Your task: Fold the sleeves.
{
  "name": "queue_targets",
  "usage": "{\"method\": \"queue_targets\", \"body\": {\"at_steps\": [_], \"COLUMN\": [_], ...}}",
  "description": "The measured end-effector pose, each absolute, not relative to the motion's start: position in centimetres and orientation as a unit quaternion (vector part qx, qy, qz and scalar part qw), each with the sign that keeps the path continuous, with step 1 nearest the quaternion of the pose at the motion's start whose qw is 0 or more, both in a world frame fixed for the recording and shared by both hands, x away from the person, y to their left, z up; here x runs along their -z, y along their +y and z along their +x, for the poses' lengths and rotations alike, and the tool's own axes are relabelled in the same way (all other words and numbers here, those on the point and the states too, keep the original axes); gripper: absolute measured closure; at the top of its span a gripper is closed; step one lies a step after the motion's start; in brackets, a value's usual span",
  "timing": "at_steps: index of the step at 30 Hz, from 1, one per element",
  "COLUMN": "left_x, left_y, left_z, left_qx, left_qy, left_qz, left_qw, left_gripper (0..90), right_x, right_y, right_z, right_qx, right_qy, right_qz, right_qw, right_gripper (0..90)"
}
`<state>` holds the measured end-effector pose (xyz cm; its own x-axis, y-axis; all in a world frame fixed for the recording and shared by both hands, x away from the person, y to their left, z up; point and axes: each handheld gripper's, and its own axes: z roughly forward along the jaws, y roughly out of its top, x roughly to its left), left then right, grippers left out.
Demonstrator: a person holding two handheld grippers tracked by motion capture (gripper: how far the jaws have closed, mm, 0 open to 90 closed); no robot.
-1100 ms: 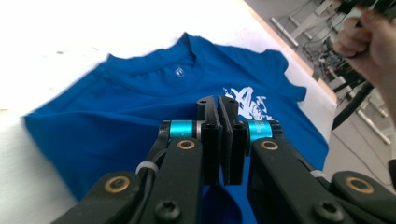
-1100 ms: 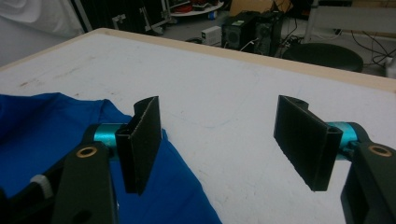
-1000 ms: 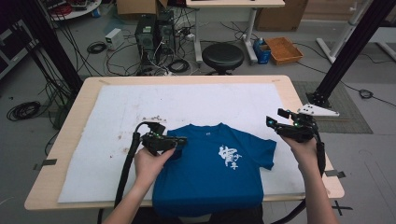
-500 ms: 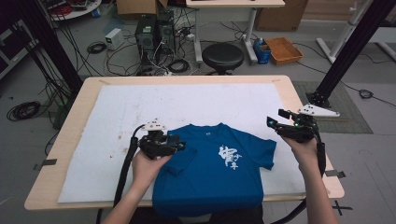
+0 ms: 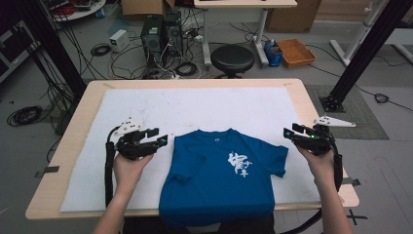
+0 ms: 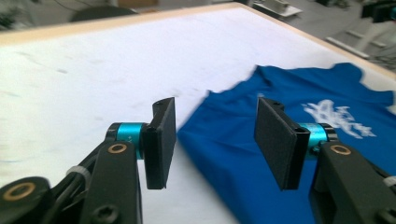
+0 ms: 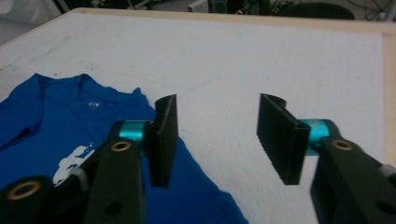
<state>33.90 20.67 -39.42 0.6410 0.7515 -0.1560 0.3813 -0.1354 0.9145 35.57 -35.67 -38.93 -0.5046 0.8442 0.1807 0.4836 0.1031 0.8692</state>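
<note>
A blue T-shirt (image 5: pixel 224 175) with a white print lies front-up on the white sheet, its hem hanging over the near table edge. Its left sleeve is folded in over the body. My left gripper (image 5: pixel 163 140) hovers just left of the shirt, open, jaws empty, pointing at the shirt's left shoulder. In the left gripper view the blue shirt (image 6: pixel 299 112) lies beyond and between the open jaws. My right gripper (image 5: pixel 288 132) is open and empty beside the right sleeve. The right gripper view has the shirt's collar (image 7: pixel 91 100) to the left of its jaws.
A white sheet (image 5: pixel 204 107) covers most of the wooden table (image 5: pixel 311 102). Behind the table stand a black stool (image 5: pixel 232 59), computer cases and cables on the floor. A black frame post (image 5: pixel 360 48) rises at the right.
My left gripper has moved left off the shirt and stands open beside it. The shirt's left sleeve now lies folded inward. The right gripper has shifted slightly right.
</note>
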Motion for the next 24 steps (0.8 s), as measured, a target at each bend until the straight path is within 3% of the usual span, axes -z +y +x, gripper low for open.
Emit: {"method": "queue_targets", "body": {"at_steps": [6,10,19,24], "left_x": [39.1,39.2,39.3,39.2], "left_y": [22.6,23.3,23.2,22.8], "left_z": [33.7,33.9,33.9,33.9], "left_qx": [-0.189,-0.182,-0.160,-0.154], "left_qy": [0.398,0.400,0.393,0.388], "left_qz": [0.719,0.715,0.715,0.719], "left_qw": [0.538,0.543,0.555,0.556], "left_gripper": [47.6,47.8,48.9,48.9], "right_x": [41.0,42.6,44.6,44.4], "right_y": [-36.5,-36.2,-35.9,-36.1], "right_z": [34.9,35.2,36.3,36.1], "right_qx": [-0.456,-0.433,-0.382,-0.377], "right_qy": [0.708,0.717,0.744,0.754], "right_qz": [0.513,0.529,0.537,0.521], "right_qw": [0.168,0.137,0.114,0.138], "right_gripper": [66.6,67.5,73.6,89.3]}}
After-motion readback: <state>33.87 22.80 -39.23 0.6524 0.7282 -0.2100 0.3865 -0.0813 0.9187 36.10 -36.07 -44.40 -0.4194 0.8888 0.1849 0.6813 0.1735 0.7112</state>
